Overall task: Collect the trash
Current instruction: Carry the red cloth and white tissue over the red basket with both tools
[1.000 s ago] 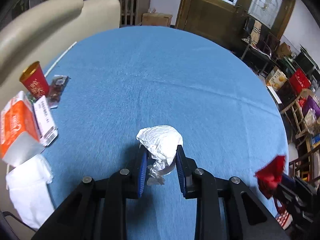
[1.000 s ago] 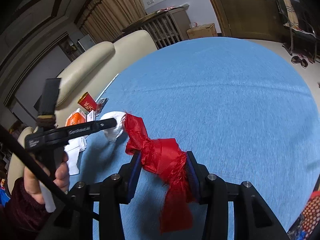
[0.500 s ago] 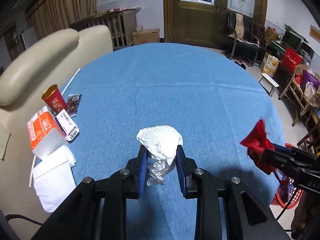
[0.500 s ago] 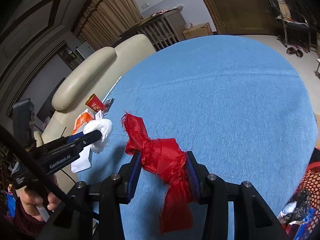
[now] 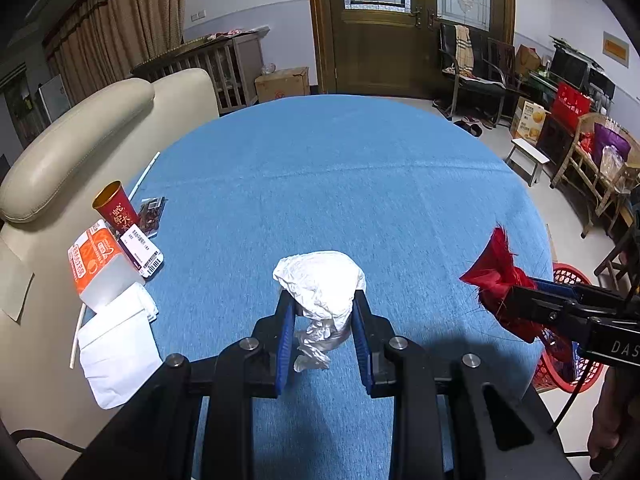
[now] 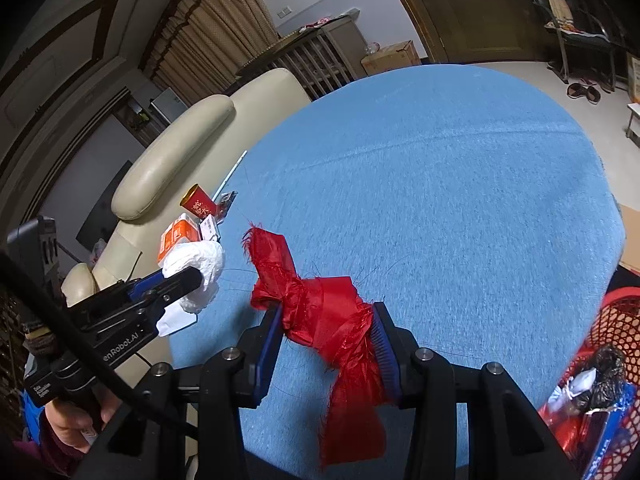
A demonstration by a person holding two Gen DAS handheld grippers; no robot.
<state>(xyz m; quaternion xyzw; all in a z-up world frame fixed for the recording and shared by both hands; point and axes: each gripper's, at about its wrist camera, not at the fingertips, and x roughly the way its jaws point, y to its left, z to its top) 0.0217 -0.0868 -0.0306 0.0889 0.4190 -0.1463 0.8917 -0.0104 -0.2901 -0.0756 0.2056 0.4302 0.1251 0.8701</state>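
My left gripper (image 5: 323,300) is shut on a crumpled white tissue wad (image 5: 320,282), held above the blue tablecloth (image 5: 340,184). My right gripper (image 6: 325,312) is shut on a frayed red cloth strip (image 6: 320,312), whose tail hangs down below the jaws. In the left wrist view the right gripper (image 5: 516,300) comes in from the right with the red cloth (image 5: 494,268). In the right wrist view the left gripper (image 6: 188,280) comes in from the left with the white wad (image 6: 200,260). A red mesh basket (image 6: 616,332) with trash inside stands past the table's right edge.
At the table's left edge stand a red paper cup (image 5: 114,206), an orange carton (image 5: 94,258), a small labelled box (image 5: 142,250), a snack wrapper (image 5: 152,208) and white paper (image 5: 116,344). A cream sofa (image 5: 80,140) lies beyond that edge. Chairs and boxes crowd the far right.
Both grippers have drawn back and risen over the table, each keeping its load. The red basket has come into view at the right. The left gripper has rolled.
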